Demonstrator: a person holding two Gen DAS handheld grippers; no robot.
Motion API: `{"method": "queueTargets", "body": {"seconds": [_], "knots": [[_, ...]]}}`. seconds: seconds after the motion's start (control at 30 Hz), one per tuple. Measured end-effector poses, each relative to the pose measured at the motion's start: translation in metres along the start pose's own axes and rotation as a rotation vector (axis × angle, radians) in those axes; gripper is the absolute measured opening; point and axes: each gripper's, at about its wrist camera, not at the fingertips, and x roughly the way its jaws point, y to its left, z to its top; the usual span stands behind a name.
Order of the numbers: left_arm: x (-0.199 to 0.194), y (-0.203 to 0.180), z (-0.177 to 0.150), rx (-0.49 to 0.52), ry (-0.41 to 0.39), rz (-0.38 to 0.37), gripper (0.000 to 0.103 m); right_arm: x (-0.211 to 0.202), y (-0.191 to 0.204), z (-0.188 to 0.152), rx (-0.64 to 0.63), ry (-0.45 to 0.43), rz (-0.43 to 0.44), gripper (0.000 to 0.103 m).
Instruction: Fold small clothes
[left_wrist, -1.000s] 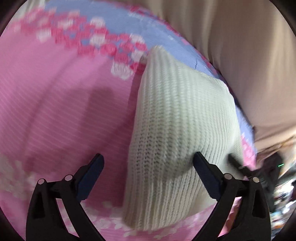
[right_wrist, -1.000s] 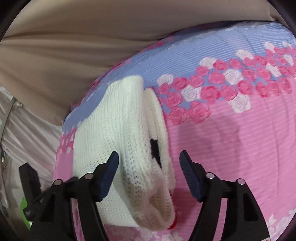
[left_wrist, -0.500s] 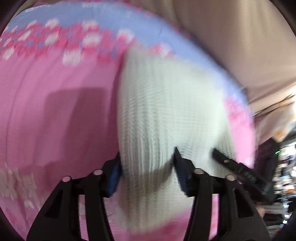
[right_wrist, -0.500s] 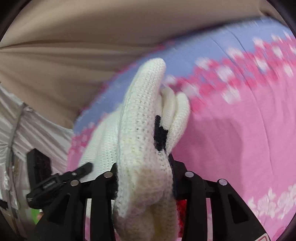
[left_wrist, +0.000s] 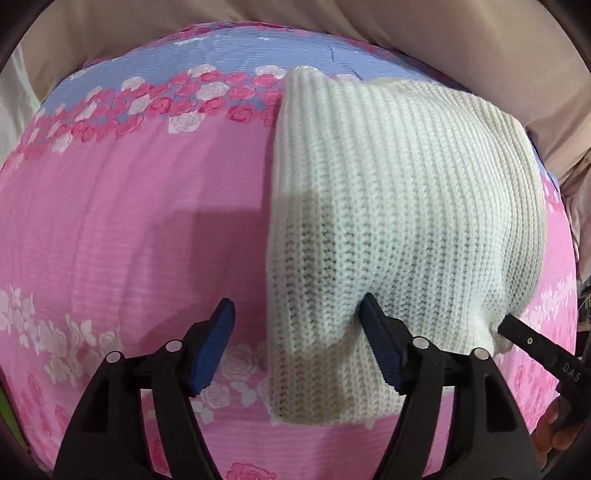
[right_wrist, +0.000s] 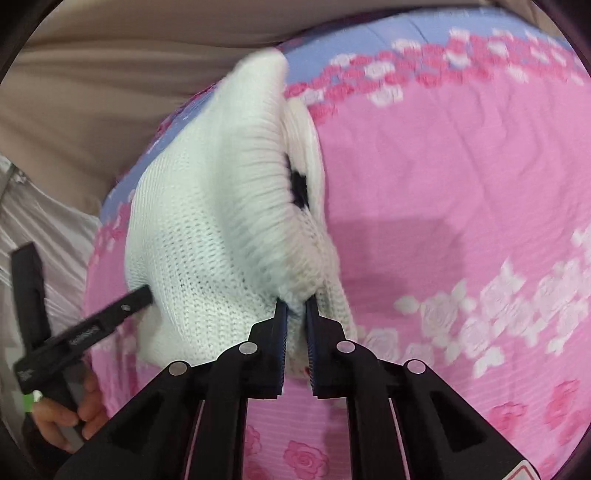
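Now the white knit garment (right_wrist: 207, 229) pinched in the just-closed right gripper (right_wrist: 295, 306), left gripper (left_wrist: 295, 314) spread astride it.

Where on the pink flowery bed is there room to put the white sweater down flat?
The pink sheet left of the white sweater is bare, from the rose band down to the left gripper. It is crowded at the right edge, where the right gripper pinches the sweater.
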Motion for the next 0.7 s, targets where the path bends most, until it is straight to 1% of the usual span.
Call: {"method": "queueTargets", "body": {"seconds": [0.07,0.13,0.17,0.2,0.27,0.3,0.33,0.4,0.43,0.5,0.57,0.6,0.63,0.7], "knots": [[-0.005,0.003,0.002,-0.016,0.012,-0.005,0.069,-0.002,0.000,-0.001,0.015,0.016,0.000,0.009],[-0.021,0.004,0.003,-0.016,-0.014,-0.003,0.069,-0.005,0.006,0.002,-0.021,0.037,-0.029,0.009],[-0.028,0.003,0.003,-0.001,-0.041,0.021,0.069,-0.011,0.014,0.004,-0.028,0.020,-0.045,0.009],[-0.031,0.002,0.003,0.016,-0.051,0.053,0.069,-0.022,0.019,0.005,-0.032,-0.013,-0.041,0.009],[-0.021,0.004,0.004,0.048,-0.038,0.100,0.073,-0.044,0.031,0.004,-0.047,-0.080,-0.009,0.010],[-0.016,0.005,0.003,0.049,-0.026,0.107,0.075,-0.047,0.034,0.004,-0.061,-0.092,-0.017,0.010],[-0.009,0.007,0.003,0.042,-0.021,0.110,0.078,-0.042,0.036,0.005,-0.086,-0.089,-0.048,0.010],[-0.010,0.007,0.003,0.030,-0.023,0.115,0.079,-0.015,0.022,0.004,-0.121,-0.024,-0.153,0.010],[-0.013,0.005,0.004,0.034,-0.029,0.124,0.078,-0.001,0.013,0.002,-0.123,0.004,-0.179,0.010],[-0.027,-0.004,0.001,0.060,-0.063,0.145,0.077,-0.007,0.009,0.003,-0.076,-0.005,-0.146,0.011],[-0.039,-0.015,-0.004,0.089,-0.096,0.169,0.077,-0.030,0.018,0.001,-0.062,-0.049,-0.124,0.011],[-0.044,-0.020,-0.007,0.097,-0.106,0.177,0.077,-0.040,0.025,-0.002,-0.083,-0.073,-0.134,0.011],[-0.050,-0.025,-0.010,0.101,-0.115,0.178,0.079,-0.052,0.035,-0.005,-0.120,-0.108,-0.178,0.011],[-0.061,-0.035,-0.017,0.112,-0.147,0.179,0.087,-0.065,0.046,-0.015,-0.150,-0.154,-0.243,0.013]]}}
